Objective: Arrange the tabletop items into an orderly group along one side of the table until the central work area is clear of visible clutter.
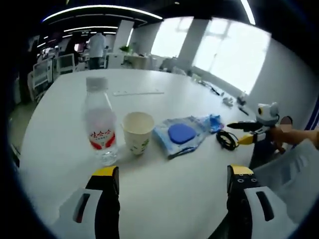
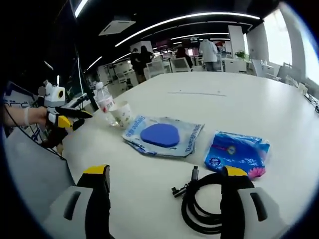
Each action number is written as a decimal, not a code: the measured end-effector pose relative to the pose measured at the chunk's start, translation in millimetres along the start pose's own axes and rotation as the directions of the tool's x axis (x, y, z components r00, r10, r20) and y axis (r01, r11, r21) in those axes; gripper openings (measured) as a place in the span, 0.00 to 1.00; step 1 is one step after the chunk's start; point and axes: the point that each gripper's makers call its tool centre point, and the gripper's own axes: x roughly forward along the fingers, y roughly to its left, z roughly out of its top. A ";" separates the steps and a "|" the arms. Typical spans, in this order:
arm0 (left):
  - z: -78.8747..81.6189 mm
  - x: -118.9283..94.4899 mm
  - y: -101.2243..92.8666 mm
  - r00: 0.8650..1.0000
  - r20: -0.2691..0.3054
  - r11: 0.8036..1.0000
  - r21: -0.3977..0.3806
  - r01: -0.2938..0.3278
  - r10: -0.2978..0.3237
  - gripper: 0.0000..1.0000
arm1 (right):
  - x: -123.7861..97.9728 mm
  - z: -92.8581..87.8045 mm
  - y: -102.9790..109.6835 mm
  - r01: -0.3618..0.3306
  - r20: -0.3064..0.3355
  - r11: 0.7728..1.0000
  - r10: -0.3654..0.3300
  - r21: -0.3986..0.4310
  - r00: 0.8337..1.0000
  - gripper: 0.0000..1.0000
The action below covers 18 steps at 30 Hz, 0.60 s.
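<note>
On the white table [image 1: 164,199] a clear water bottle with a red label [image 1: 100,124] stands upright beside a paper cup [image 1: 137,131]. To their right lie a clear bag holding a blue pad [image 1: 180,134], a small blue packet [image 1: 215,122] and a coiled black cable [image 1: 227,139]. My left gripper [image 1: 173,172] is open just short of the bottle and cup, holding nothing. My right gripper [image 2: 164,172] is open above the table [image 2: 249,99], with the cable [image 2: 209,204] against its right jaw. Beyond it lie the blue packet [image 2: 238,152], the bag [image 2: 162,135], the cup [image 2: 122,113] and the bottle [image 2: 105,103].
A thin white strip [image 1: 138,92] lies farther back on the table, and small items [image 1: 229,100] sit by the far right edge. The right gripper [image 1: 244,132] comes in beside the cable; the left gripper [image 2: 65,119] shows by the table edge. Office desks and people stand behind.
</note>
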 end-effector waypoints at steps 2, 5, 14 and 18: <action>-1.7 -6.5 -0.8 1.000 0.005 1.000 0.000 0.007 -0.007 0.87 | -5.0 0.3 3.7 -0.002 0.008 1.000 0.002 -0.001 1.000 0.92; -3.6 -15.7 -1.3 1.000 0.023 1.000 0.004 0.013 -0.013 0.87 | -13.5 -0.4 7.7 0.002 0.014 1.000 -0.002 0.002 1.000 0.93; -7.5 -41.8 -11.4 0.994 0.103 0.999 -0.013 0.049 -0.047 0.95 | -53.0 -7.9 2.8 0.056 0.024 0.998 -0.056 0.014 0.998 0.99; -13.1 -52.6 -10.9 0.991 0.131 0.999 -0.017 0.041 -0.038 0.96 | -71.1 -18.0 -0.8 0.083 0.007 0.997 -0.083 0.002 0.997 1.00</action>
